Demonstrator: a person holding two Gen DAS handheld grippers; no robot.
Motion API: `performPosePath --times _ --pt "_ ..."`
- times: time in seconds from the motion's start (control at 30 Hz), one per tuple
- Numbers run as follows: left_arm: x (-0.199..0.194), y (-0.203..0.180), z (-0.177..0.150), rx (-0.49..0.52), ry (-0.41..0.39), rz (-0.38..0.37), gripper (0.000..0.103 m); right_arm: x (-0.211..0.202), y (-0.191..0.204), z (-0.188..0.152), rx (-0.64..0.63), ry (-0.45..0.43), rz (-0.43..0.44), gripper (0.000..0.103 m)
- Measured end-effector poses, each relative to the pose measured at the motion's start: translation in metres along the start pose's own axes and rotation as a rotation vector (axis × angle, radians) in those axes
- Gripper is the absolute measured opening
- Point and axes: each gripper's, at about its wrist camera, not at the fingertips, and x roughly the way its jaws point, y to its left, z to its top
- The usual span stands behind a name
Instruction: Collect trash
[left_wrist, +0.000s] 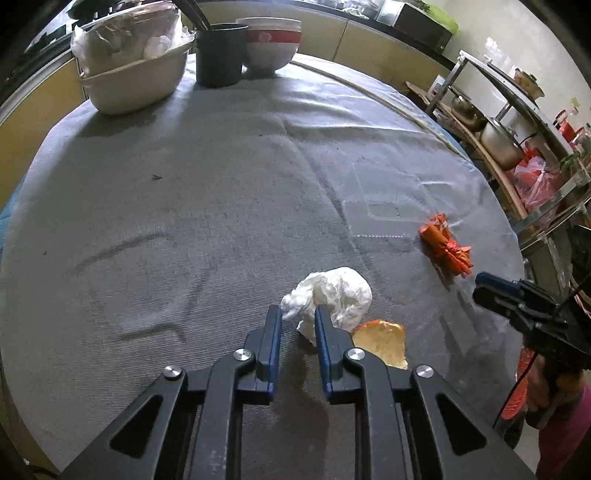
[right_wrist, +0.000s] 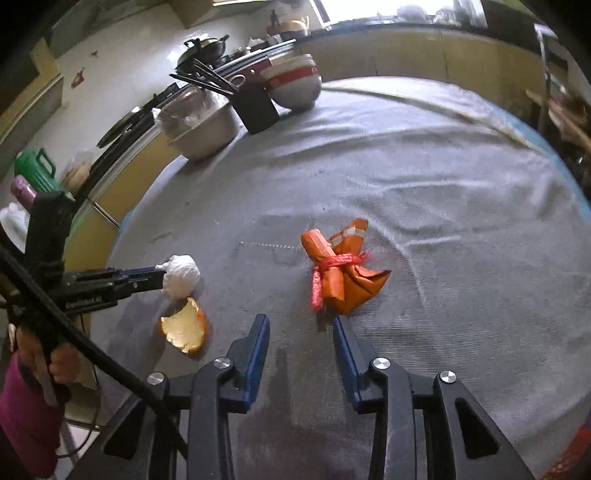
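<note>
Grey woven cloth (left_wrist: 184, 206) covers the round table and serves as the landmark surface. Left wrist view: the left gripper (left_wrist: 298, 319) has its jaws drawn close on the near edge of the crumpled white tissue (left_wrist: 332, 293), which lies on the cloth; the pads appear to press the paper. Just to the right of the tissue lies an orange peel (left_wrist: 384, 341), and further right an orange wrapper bundle (left_wrist: 445, 249). At the cloth's far edge stand a beige tub (left_wrist: 136, 85), a dark cup (left_wrist: 219, 53) and stacked bowls (left_wrist: 271, 44).

Right wrist view: the right gripper (right_wrist: 301, 323) hovers just short of the orange wrapper bundle (right_wrist: 341, 275), jaws apart with nothing between them. The left gripper (right_wrist: 160, 277) meets the tissue (right_wrist: 181, 275) from the left; the peel (right_wrist: 186, 326) lies just below it.

Step in hand, as judged: first grasps on trash. Next, the left must lift the tissue clear; the right must advance until its jaws straddle the bundle, then close.
</note>
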Motion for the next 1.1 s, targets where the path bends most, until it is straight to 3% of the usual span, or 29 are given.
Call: performPosePath --times 0.07,0.13,0.2,0.37,0.47,0.5,0.53,0.6,0.83,1.1 --pt "-0.002 -0.001 0.002 0.003 -0.002 -0.001 0.033 -0.003 -0.006 0.006 0.02 -0.025 -0.034 0.062" --pt "-0.007 -0.004 0.003 0.022 -0.028 0.018 0.056 -0.002 -0.011 0.011 0.068 -0.041 -0.025 0.062" --pt "-0.01 -0.007 0.005 0.042 -0.052 0.019 0.058 0.001 -0.014 0.017 0.09 -0.045 -0.036 0.062" --pt "0.006 -0.008 0.013 0.015 -0.024 -0.018 0.058 0.021 -0.016 0.025 0.09 -0.017 -0.051 0.062" --pt "0.016 -0.008 0.016 -0.019 -0.011 -0.047 0.05 0.034 -0.017 0.024 0.089 0.017 -0.068 0.054" --pt "0.02 -0.008 0.016 -0.025 0.0 -0.067 0.035 0.036 -0.015 0.024 0.077 0.011 -0.08 0.048" --pt "0.023 -0.009 0.016 -0.029 0.008 -0.083 0.026 0.037 -0.012 0.023 0.065 0.014 -0.081 0.036" --pt "0.024 -0.01 0.016 -0.05 0.009 -0.112 0.023 0.037 -0.009 0.022 0.055 0.014 -0.084 0.031" --pt "0.002 -0.012 0.006 -0.051 -0.059 -0.052 0.02 0.024 -0.005 0.008 0.029 0.018 -0.078 0.014" --pt "-0.051 -0.012 -0.012 -0.037 -0.165 -0.002 0.02 -0.005 -0.003 0.002 0.058 -0.048 -0.021 0.015"
